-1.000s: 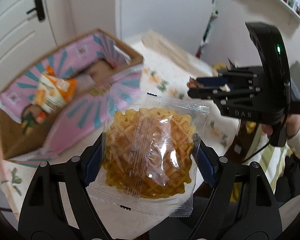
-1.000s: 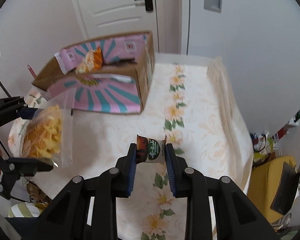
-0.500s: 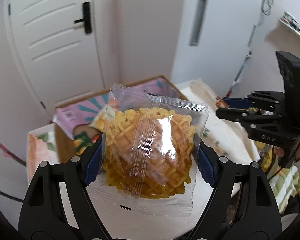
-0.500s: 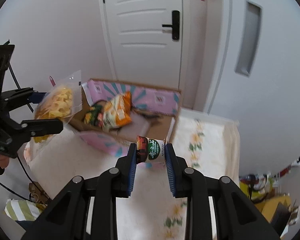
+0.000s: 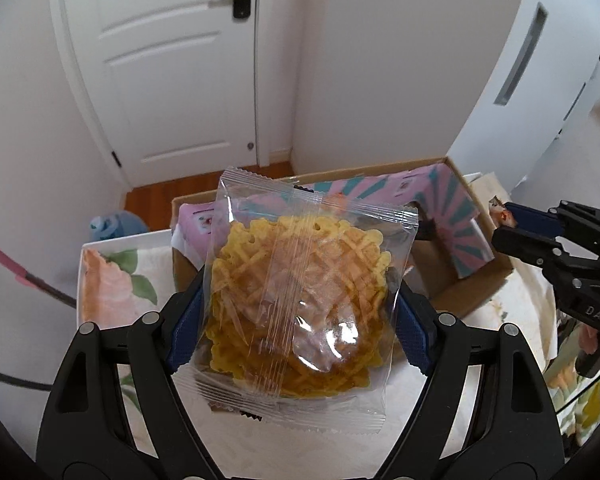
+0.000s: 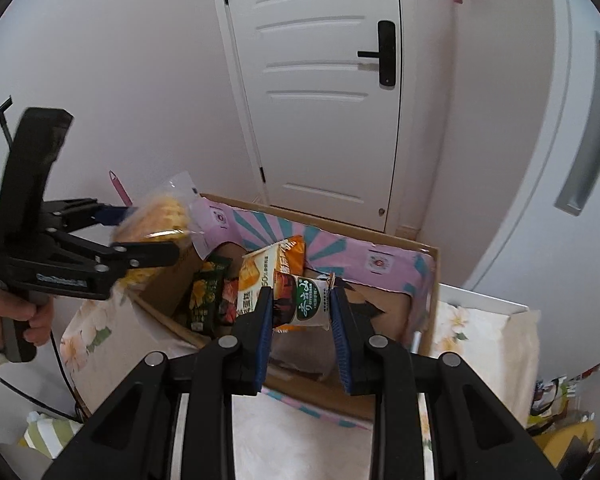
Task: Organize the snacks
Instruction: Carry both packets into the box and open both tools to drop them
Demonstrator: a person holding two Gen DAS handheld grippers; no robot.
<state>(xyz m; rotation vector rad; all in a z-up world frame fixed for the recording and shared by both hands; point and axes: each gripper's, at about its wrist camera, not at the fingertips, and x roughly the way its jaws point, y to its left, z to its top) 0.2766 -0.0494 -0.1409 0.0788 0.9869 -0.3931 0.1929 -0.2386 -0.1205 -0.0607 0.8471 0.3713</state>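
Observation:
My left gripper (image 5: 300,312) is shut on a clear packet of yellow waffle crisps (image 5: 304,300) and holds it just in front of the open cardboard box (image 5: 480,280) with pink and teal flaps. It also shows in the right wrist view (image 6: 148,236) at the box's left end. My right gripper (image 6: 302,308) is shut on a small brown and white snack packet (image 6: 302,300), held over the box (image 6: 416,272). The right gripper also shows in the left wrist view (image 5: 512,224). An orange snack bag (image 6: 268,276) and a dark green packet (image 6: 206,296) lie inside the box.
The box stands on a table with a floral cloth (image 6: 480,340). A white door (image 6: 320,92) and walls are close behind. A pink-handled tool (image 5: 24,276) and a blue object (image 5: 108,228) are on the floor to the left.
Both grippers moved forward to the box with their packets still held. The right packet is now over the box opening and the waffle packet is at the box's left end.

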